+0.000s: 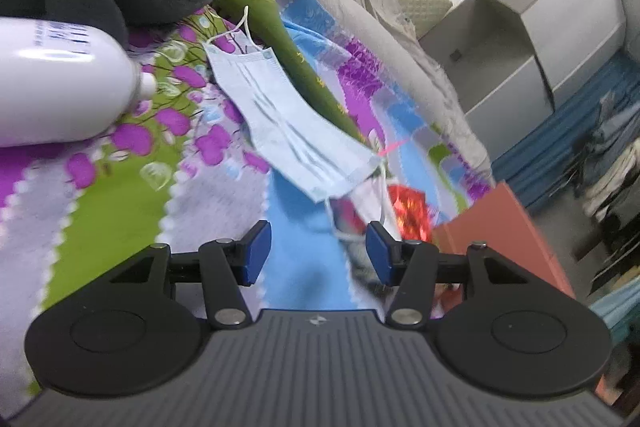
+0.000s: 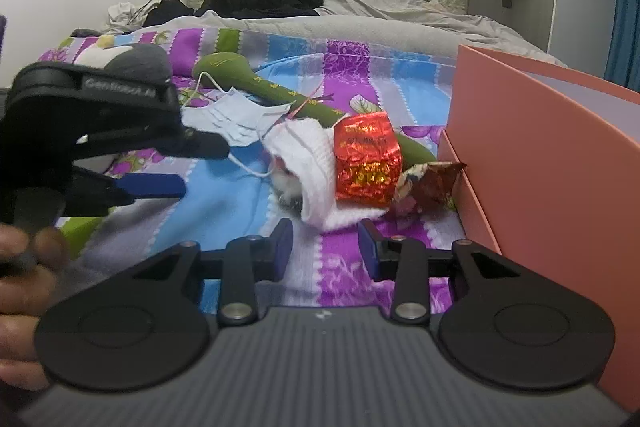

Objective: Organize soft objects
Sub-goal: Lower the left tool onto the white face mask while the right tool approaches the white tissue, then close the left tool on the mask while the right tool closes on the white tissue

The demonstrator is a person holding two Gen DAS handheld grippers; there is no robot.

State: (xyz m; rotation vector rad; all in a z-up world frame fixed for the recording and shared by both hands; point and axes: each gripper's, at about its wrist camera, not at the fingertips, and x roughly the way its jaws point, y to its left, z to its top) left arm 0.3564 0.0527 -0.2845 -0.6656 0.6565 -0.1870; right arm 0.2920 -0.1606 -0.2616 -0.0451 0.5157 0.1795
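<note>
Limp, featherlight face mask (image 1: 288, 123) mid-frame, best pinched at lower pleated edge; left gripper (image 1: 319, 253) and right gripper (image 2: 325, 251) both spread, holding nothing.

We see the white bottle (image 1: 60, 87) cut off by the left edge, its print too blurred to read. The green plush (image 2: 276, 93) runs behind the red foil packet (image 2: 368, 159) (its far end hidden). The pink box (image 2: 540, 163) leaves frame rightward.
</note>
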